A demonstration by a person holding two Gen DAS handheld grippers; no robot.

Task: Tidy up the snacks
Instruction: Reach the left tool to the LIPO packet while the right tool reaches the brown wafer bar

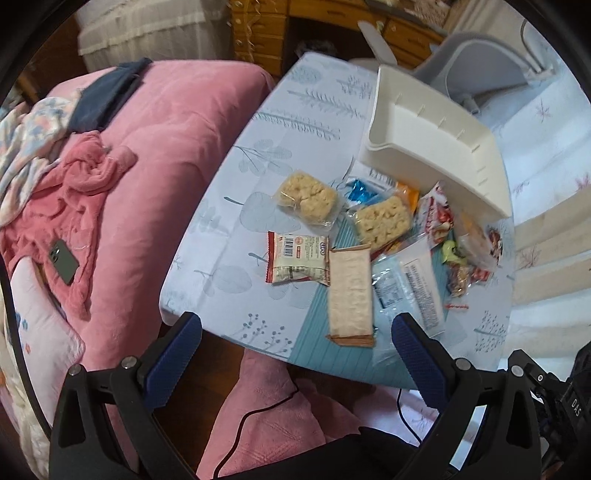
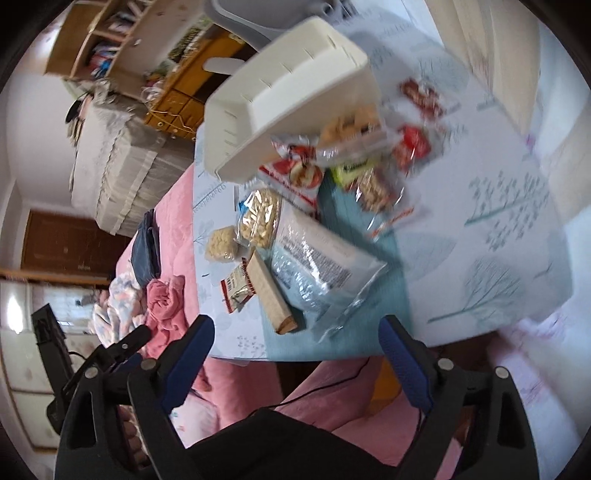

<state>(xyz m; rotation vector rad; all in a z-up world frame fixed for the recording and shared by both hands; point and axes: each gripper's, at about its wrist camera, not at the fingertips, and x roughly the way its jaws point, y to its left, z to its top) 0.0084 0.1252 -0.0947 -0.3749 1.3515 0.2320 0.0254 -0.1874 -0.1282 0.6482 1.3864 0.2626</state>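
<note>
A white plastic bin (image 1: 436, 136) rests tipped over the far side of a snack pile on a small table (image 1: 258, 147); it also shows in the right wrist view (image 2: 280, 96). Loose snacks lie in front of it: two puffed rice cakes (image 1: 306, 197) (image 1: 382, 221), a red-edged small packet (image 1: 297, 262), a long wafer bar (image 1: 350, 295), a clear bag with a label (image 1: 410, 284) and red candy packs (image 1: 437, 218). My left gripper (image 1: 295, 343) is open near the table's front edge. My right gripper (image 2: 295, 343) is open, also before the front edge.
A pink bed (image 1: 155, 155) lies left of the table, with crumpled clothes (image 1: 66, 192) and a phone (image 1: 63, 261) on it. A black cable (image 1: 255, 417) runs over the pink blanket below. A grey chair (image 1: 476, 59) and wooden drawers (image 1: 266, 33) stand behind the table.
</note>
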